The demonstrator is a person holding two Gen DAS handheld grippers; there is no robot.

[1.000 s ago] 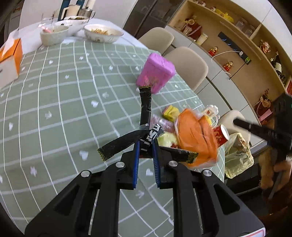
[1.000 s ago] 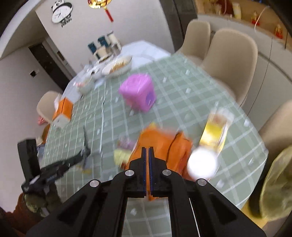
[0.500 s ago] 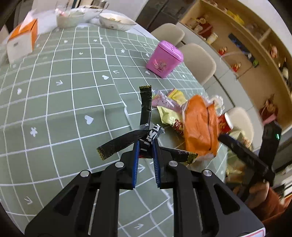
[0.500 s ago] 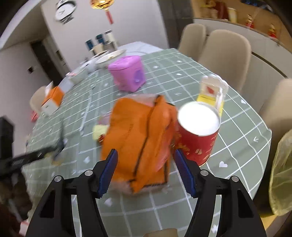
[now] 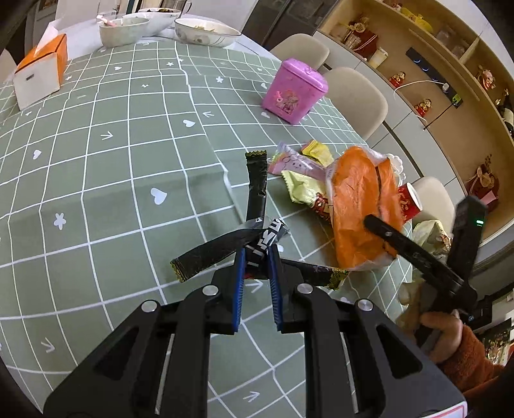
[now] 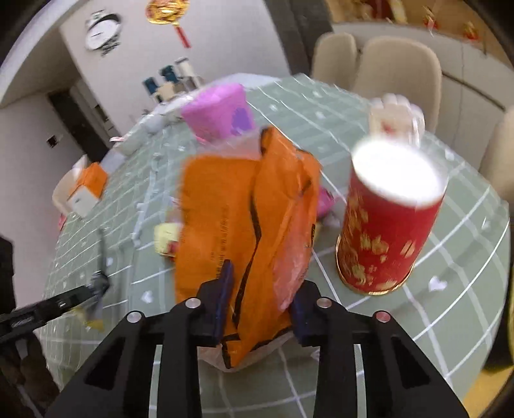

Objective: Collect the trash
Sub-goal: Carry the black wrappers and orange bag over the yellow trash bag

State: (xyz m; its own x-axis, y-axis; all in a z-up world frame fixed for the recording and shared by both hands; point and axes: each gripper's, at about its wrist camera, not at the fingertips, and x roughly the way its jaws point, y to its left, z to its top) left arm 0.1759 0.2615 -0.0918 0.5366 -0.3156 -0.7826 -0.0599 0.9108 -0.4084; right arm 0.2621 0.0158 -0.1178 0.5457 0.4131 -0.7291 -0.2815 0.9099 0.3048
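My left gripper (image 5: 257, 257) is shut on a bundle of black snack wrappers (image 5: 257, 193), held just above the green checked tablecloth (image 5: 128, 160). An orange plastic bag (image 6: 241, 209) stands between the jaws of my right gripper (image 6: 261, 289), which are closing, with both pads against the bag's lower sides. In the left wrist view the orange bag (image 5: 359, 199) has one of the right gripper's fingers (image 5: 404, 247) across it. A red paper cup (image 6: 385, 225) stands upside down just right of the bag. Pink and yellow-green wrappers (image 5: 298, 180) lie left of the bag.
A pink lidded bin (image 5: 294, 91) stands further back on the table. An orange tissue box (image 5: 40, 70) and bowls (image 5: 123, 29) sit at the far end. Beige chairs (image 5: 353, 96) line the right side. A yellowish plastic bag (image 5: 430, 234) hangs past the table edge.
The right gripper came down, opened wide around the orange bag, and its jaws have narrowed onto it. The left gripper drifted slightly, still holding the black wrappers.
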